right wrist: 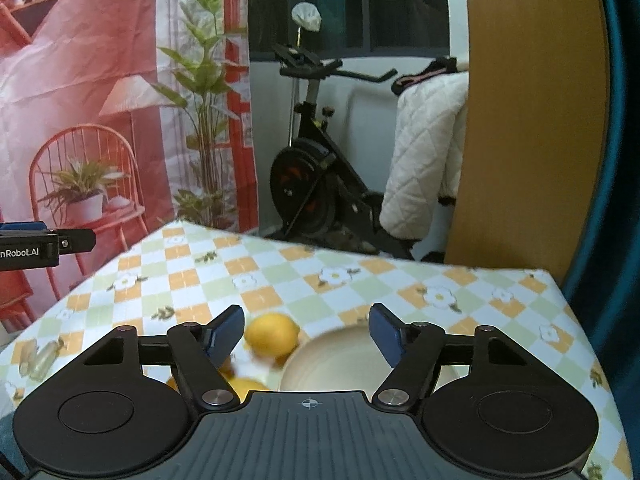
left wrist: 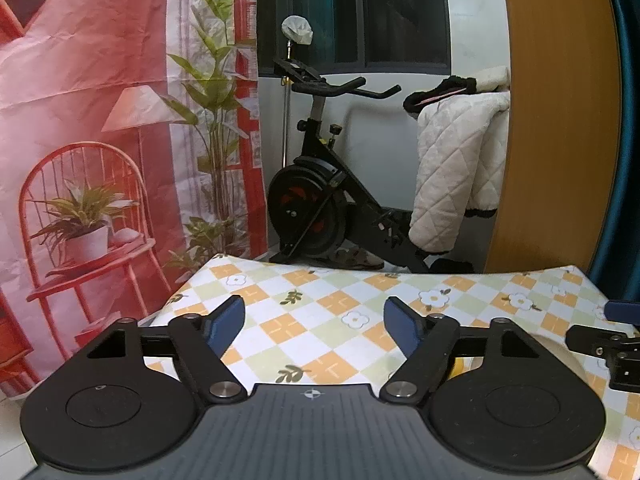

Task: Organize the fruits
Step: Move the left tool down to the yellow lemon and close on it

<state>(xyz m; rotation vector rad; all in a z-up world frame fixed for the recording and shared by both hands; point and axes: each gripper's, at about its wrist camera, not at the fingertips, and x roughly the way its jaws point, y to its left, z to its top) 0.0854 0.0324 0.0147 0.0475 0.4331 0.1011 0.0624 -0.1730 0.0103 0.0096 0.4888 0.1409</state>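
Right tool (right wrist: 306,330) spread, empty, above lemons (right wrist: 272,336) lying loose on the surface (right wrist: 280,280) beside the bowl (right wrist: 336,356); left tool (left wrist: 314,322) spread too; sorting looks barely begun

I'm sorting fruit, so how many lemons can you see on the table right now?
2 clearly: one lemon beside the cream bowl, another lemon nearer, partly behind the right gripper. More may be hidden under it.

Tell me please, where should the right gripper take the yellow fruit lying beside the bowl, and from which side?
Probably across its round middle, from above and slightly left: the yellow fruit lies on the tablecloth beside the bowl, whose rim crowds its right side. The right gripper stands open, nothing between its pads.
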